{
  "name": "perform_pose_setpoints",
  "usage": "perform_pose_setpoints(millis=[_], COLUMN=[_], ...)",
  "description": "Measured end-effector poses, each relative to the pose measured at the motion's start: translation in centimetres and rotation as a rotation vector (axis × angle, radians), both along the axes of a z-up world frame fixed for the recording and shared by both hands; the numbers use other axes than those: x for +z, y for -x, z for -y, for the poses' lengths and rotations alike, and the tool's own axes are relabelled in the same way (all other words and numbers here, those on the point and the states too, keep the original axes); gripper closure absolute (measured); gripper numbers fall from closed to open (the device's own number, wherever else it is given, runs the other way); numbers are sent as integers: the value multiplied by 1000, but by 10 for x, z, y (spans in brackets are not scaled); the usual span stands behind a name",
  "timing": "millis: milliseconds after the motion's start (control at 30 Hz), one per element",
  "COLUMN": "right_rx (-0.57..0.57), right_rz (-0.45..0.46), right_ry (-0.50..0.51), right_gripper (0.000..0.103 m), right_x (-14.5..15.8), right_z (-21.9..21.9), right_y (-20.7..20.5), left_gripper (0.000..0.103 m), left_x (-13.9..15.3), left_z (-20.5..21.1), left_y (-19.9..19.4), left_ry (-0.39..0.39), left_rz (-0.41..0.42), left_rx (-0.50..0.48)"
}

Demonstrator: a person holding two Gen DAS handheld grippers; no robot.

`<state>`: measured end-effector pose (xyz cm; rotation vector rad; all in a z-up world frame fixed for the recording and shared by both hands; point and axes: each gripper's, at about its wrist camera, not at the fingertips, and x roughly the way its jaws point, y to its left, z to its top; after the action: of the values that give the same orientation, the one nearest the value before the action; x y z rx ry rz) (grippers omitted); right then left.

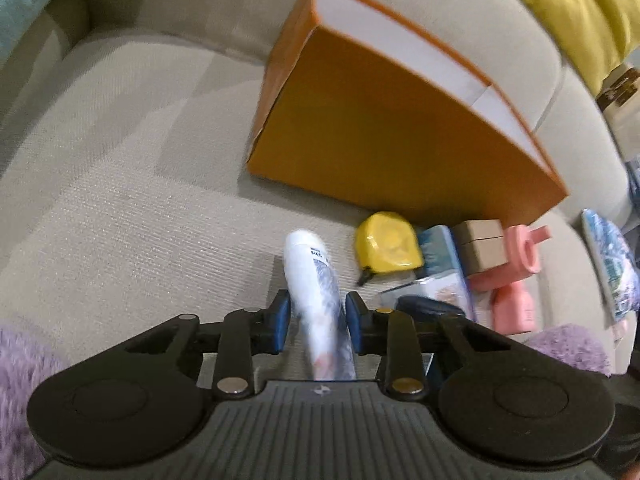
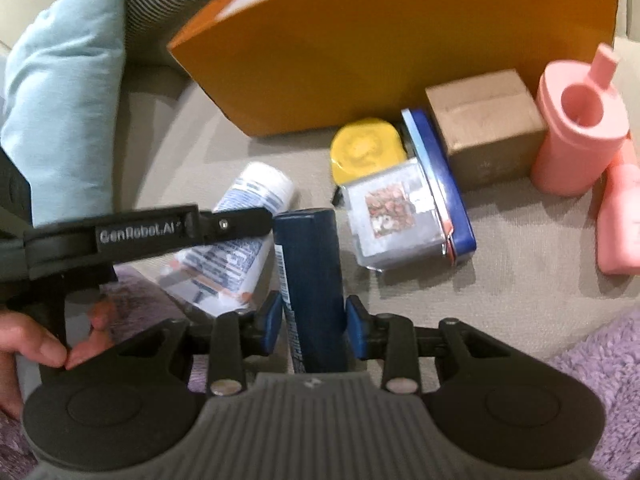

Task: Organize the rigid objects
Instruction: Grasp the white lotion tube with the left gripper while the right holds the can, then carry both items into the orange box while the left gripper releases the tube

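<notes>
- On the beige sofa seat [image 1: 120, 184], an orange box [image 1: 360, 128] stands open-topped against the backrest, with a cluster of small things at its foot.
- Left gripper [image 1: 316, 320] is clenched on a white tube [image 1: 316, 292] with printed text; the blue pads [image 1: 282, 322] press its sides, and the tube's capped end points toward the box.
- Right gripper [image 2: 314, 326] grasps a dark blue can [image 2: 310, 272], pads tight on either side, the can standing out along the fingers.
- From the right wrist view, the left gripper crosses the left of the frame, with the white tube beneath its arm and a hand [image 2: 28, 344] at its handle.
- Beside the box lie a yellow tape measure [image 1: 388, 246], a flat blue box [image 2: 440, 184] on edge, a clear packet [image 2: 394, 218], a brown carton [image 2: 484, 128], a pink cup [image 2: 576, 132] and a pink bottle [image 2: 620, 224] lying beside the cup.
- A pale blue cushion [image 2: 68, 92] leans at the left; purple fuzzy fabric [image 2: 592, 380] fills the near corners.
</notes>
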<state>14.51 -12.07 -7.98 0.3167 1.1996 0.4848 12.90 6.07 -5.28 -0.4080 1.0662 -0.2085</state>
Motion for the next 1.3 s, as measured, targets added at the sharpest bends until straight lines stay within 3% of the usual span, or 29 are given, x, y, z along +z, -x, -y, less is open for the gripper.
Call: perform_pose_setpoints(millis=[33,200,367,533,733,900,1133,1300], right_rx=[-2,-49,-107,-134,-129,-104,-131,-152], right_rz=[12,76,148,218,283,189,-2,-86], right_ry=[-9,-53,-94,-118,-80,8,6,41], right_gripper=[68,69,69,69,69,70,70,70], right_x=[5,35,70,107,140,130,71,33], right_z=[3,27,52,78,95,94,91,87], right_y=[2,2,-10,-31,-86,-151,-215,-242], left_gripper=[78,79,79,79,79,79,79,79], left_x=[8,41,79,112,131,110,39,11], left_z=[-6,-6,0,12,37,54,71,74], left_y=[7,22,7,-25,-88,-151,-209,-236], left_ry=[-1,37,110,126,53,35,101,100], left_rz=[21,112,190,250,273,192,20,-56], left_rx=[2,-1,-5,-37,-83,-43,55,114])
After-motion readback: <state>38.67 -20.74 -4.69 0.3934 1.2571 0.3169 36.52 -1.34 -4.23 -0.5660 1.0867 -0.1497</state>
